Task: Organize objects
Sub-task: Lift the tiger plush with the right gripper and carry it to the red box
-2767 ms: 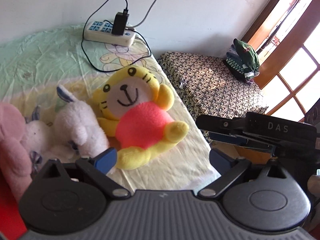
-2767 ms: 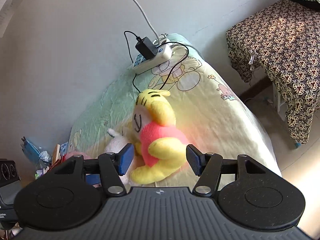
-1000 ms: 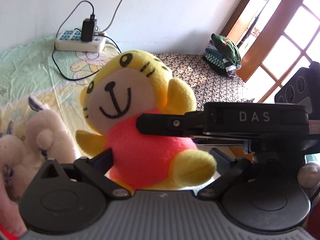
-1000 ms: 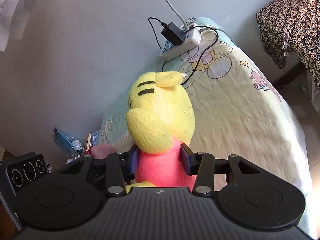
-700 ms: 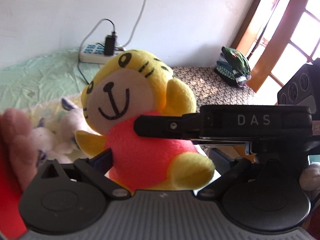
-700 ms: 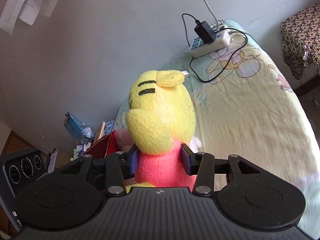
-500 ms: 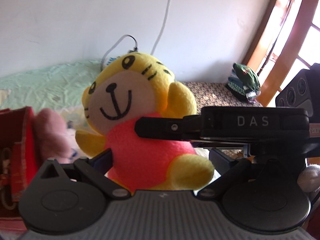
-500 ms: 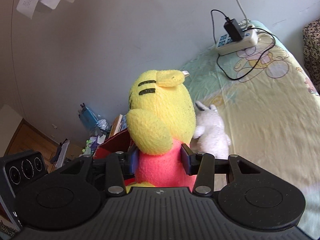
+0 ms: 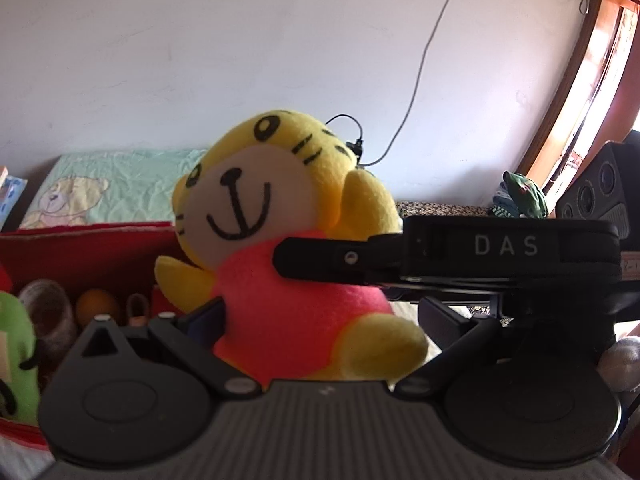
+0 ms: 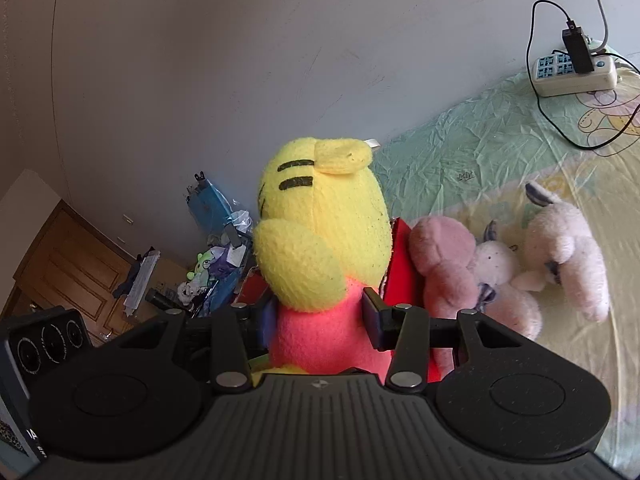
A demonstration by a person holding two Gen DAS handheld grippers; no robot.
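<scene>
A yellow tiger plush (image 10: 320,240) with a pink body hangs in the air, and my right gripper (image 10: 320,318) is shut on that pink body. In the left wrist view the plush (image 9: 280,300) faces the camera, with the right gripper's black finger (image 9: 320,258) across its chest. My left gripper (image 9: 320,316) stands open around the plush. Its left pad (image 9: 206,318) touches the plush's side, and a gap shows at the other pad. A red box (image 9: 80,248) holding small toys lies just behind and left of the plush; one red edge (image 10: 400,264) shows beside it.
A pink plush (image 10: 440,268) and two white bunnies (image 10: 560,248) lie on the green-yellow bed sheet (image 10: 480,152), with a power strip (image 10: 572,76) and cable farther back. The box holds a green toy (image 9: 16,360). A patterned table (image 9: 440,208) and a window frame stand right.
The right gripper shut on the tiger plush lying on the bed. Both grippers then lifted it and carried it left, away from the power strip and over to the red box.
</scene>
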